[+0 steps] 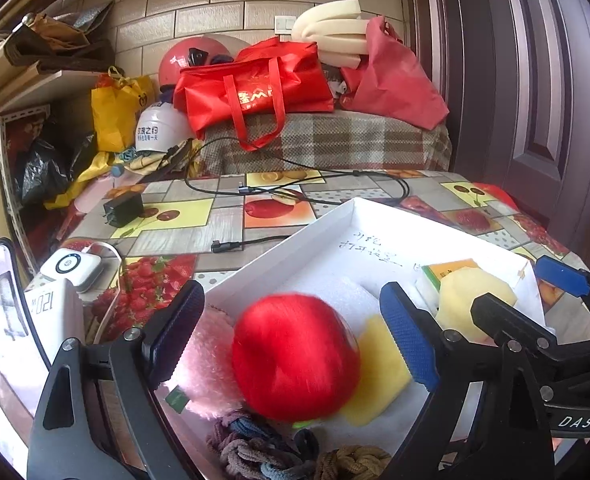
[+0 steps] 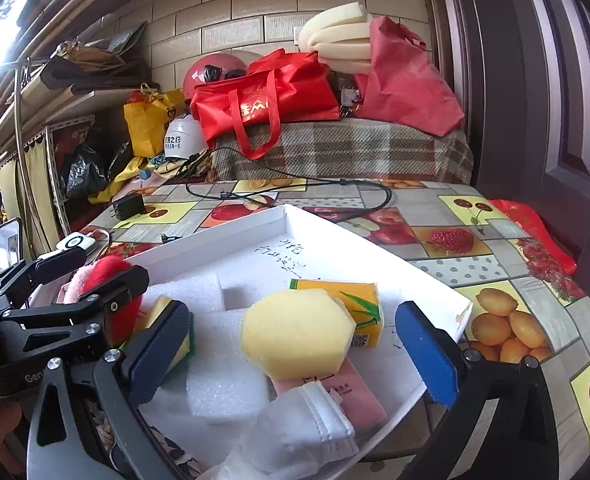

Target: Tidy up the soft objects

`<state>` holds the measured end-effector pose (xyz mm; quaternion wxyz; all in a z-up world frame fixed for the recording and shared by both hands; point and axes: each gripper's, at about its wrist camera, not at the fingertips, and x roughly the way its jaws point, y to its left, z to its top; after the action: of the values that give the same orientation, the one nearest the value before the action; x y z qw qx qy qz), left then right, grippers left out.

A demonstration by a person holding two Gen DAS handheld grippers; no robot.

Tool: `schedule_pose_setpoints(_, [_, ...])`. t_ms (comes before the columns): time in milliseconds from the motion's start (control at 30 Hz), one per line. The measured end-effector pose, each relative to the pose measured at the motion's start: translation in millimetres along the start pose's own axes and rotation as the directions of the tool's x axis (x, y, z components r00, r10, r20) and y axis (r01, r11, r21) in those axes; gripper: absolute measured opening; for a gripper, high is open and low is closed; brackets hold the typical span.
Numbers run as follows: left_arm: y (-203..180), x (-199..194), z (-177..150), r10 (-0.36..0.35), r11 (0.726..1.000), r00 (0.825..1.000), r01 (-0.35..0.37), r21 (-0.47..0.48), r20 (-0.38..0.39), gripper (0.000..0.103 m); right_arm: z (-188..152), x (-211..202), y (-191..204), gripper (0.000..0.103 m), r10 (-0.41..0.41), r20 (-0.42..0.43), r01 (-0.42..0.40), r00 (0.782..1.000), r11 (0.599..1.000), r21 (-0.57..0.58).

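A white shallow box (image 1: 327,216) lies on the fruit-print table. In the left wrist view a fuzzy red ball (image 1: 295,356) sits between the wide-open fingers of my left gripper (image 1: 295,340), untouched by either pad. A pink fluffy piece (image 1: 211,360), a yellow sponge (image 1: 383,368) and hair ties (image 1: 251,448) lie around it. My right gripper (image 2: 299,356) is open around a pale yellow hexagonal sponge (image 2: 295,332), not touching it. A yellow tissue pack (image 2: 355,304), a pink pack (image 2: 355,396), a white face mask (image 2: 307,432) and white foam blocks (image 2: 223,384) lie in the box (image 2: 335,232).
Black cables (image 1: 295,192) and a charger plug (image 1: 123,210) lie on the table behind the box. A white device (image 1: 73,266) sits at the left. Red bags (image 1: 255,88), helmets and foam pile up at the back. A dark door (image 1: 535,80) stands on the right.
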<state>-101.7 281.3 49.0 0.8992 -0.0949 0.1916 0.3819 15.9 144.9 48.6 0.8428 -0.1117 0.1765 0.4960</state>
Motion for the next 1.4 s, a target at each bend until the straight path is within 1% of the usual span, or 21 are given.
schedule_pose_setpoints(133, [-1,-11,-1,0.018,1.000,0.998,-0.018,0.001,0.053,0.090,-1,-8,3,0.103,-0.006,0.044,0.007,0.999,1.000,-0.016])
schedule_pose_setpoints(233, [0,-22,-3,0.036,0.999,0.994,-0.036,-0.003,0.105,0.090,-1,-19,5,0.103,-0.006,0.100,0.009,0.995,1.000,-0.027])
schedule_pose_setpoints(300, [1,-28,-4,0.045,0.999,0.991,-0.044,-0.012,0.129,0.090,-3,-23,7,0.103,-0.009,0.114,0.013,0.993,0.999,-0.042])
schedule_pose_setpoints(400, [6,-32,-7,0.035,0.999,0.992,-0.031,-0.039,0.121,0.090,-5,-29,9,0.103,-0.011,0.114,0.017,0.993,0.998,-0.053])
schedule_pose_setpoints(467, [10,-36,-10,0.009,0.998,0.995,-0.003,-0.061,0.101,0.090,-8,-35,9,0.103,-0.023,0.109,0.029,0.994,0.998,-0.055])
schedule_pose_setpoints(533, [10,-40,-13,-0.004,0.998,0.997,0.009,-0.067,0.081,0.090,-11,-41,8,0.103,-0.036,0.110,0.041,0.993,0.998,-0.051])
schedule_pose_setpoints(633, [5,-52,-19,-0.004,0.998,0.996,0.009,-0.059,0.089,0.090,-16,-54,1,0.103,-0.075,0.126,0.077,0.989,0.997,-0.018])
schedule_pose_setpoints(667, [2,-57,-21,-0.010,0.998,0.996,0.015,-0.055,0.086,0.090,-17,-57,-3,0.103,-0.090,0.116,0.091,0.989,0.996,-0.001])
schedule_pose_setpoints(767, [-6,-67,-29,-0.035,0.998,0.998,0.038,-0.056,0.049,0.090,-23,-62,-11,0.103,-0.076,0.071,0.074,0.995,0.997,0.021])
schedule_pose_setpoints(833, [-12,-74,-35,-0.040,0.997,0.999,0.042,-0.058,0.025,0.090,-28,-72,-18,0.103,-0.073,0.067,0.070,0.995,0.997,0.042])
schedule_pose_setpoints(900, [-21,-80,-41,-0.022,0.999,1.000,0.021,-0.050,-0.005,0.090,-33,-85,-23,0.103,-0.078,0.079,0.073,0.994,0.996,0.059])
schedule_pose_setpoints(967, [-28,-85,-47,0.035,0.998,0.999,-0.037,-0.046,-0.041,0.090,-39,-96,-27,0.103,-0.084,0.084,0.079,0.993,0.995,0.063])
schedule_pose_setpoints(1000, [-31,-89,-52,0.086,0.995,0.994,-0.089,-0.048,-0.065,0.090,-40,-99,-27,0.103,-0.088,0.084,0.083,0.993,0.995,0.062])
schedule_pose_setpoints(1033, [-32,-91,-54,0.113,0.992,0.991,-0.117,-0.050,-0.076,0.090,-42,-105,-27,0.103,-0.095,0.087,0.090,0.992,0.994,0.058])
schedule_pose_setpoints(1067, [-34,-95,-58,0.161,0.985,0.983,-0.166,-0.052,-0.092,0.090,-43,-108,-27,0.103,-0.097,0.090,0.093,0.991,0.994,0.053])
schedule_pose_setpoints(1133, [-35,-99,-61,0.203,0.977,0.974,-0.209,-0.052,-0.103,0.090,-46,-114,-25,0.103,-0.104,0.092,0.101,0.990,0.994,0.037])
schedule_pose_setpoints(1200, [-37,-104,-63,0.170,0.983,0.981,-0.174,-0.049,-0.089,0.090,-49,-121,-24,0.103,-0.109,0.081,0.108,0.991,0.994,0.024])
schedule_pose_setpoints(1267, [-41,-108,-63,0.146,0.988,0.987,-0.149,-0.043,-0.072,0.090,-52,-129,-27,0.103,-0.101,0.069,0.098,0.993,0.994,0.039])
schedule_pose_setpoints(1400, [-52,-117,-63,0.153,0.988,0.987,-0.153,0.003,-0.040,0.090,-56,-143,-42,0.103,-0.092,0.064,0.084,0.994,0.990,0.110])
